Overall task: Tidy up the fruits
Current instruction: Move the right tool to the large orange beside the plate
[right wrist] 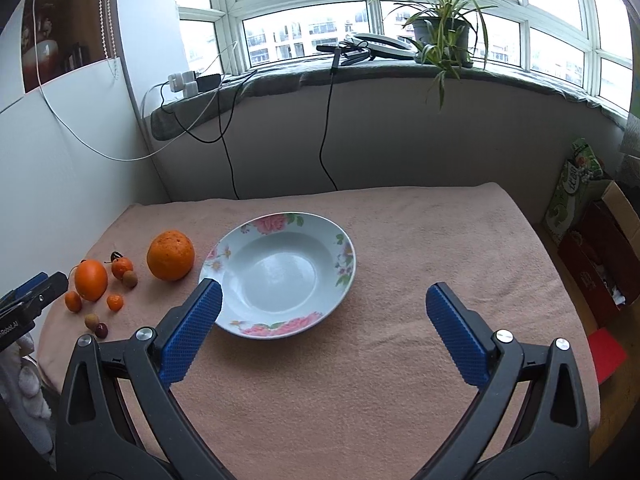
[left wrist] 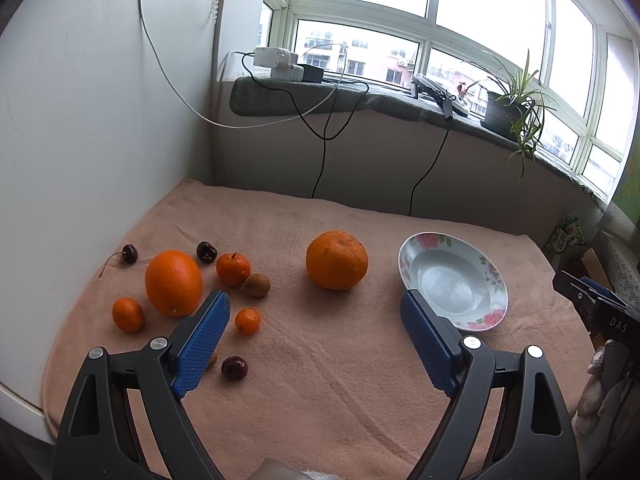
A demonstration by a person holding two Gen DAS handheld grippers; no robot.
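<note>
A floral white plate (left wrist: 492, 280) (right wrist: 344, 256) lies empty on the pink cloth. A rough round orange (left wrist: 337, 260) (right wrist: 171, 256) sits just left of it. Further left is a cluster: a smooth big orange (left wrist: 173, 282) (right wrist: 91, 280), three small mandarins (left wrist: 233, 269) (left wrist: 128, 315) (left wrist: 247, 321), dark cherries (left wrist: 234, 368) (left wrist: 207, 251) (left wrist: 129, 253) and a brown kiwi-like fruit (left wrist: 257, 285). My left gripper (left wrist: 316, 304) is open above the cloth, short of the fruit. My right gripper (right wrist: 322, 294) is open, its left finger over the plate's near rim.
A white panel (left wrist: 80, 120) walls the table's left side. Behind is a windowsill (right wrist: 360, 68) with a potted plant (right wrist: 440, 28), chargers and hanging cables (left wrist: 324, 136). Boxes and a green bag (right wrist: 576, 188) stand on the floor to the right of the table.
</note>
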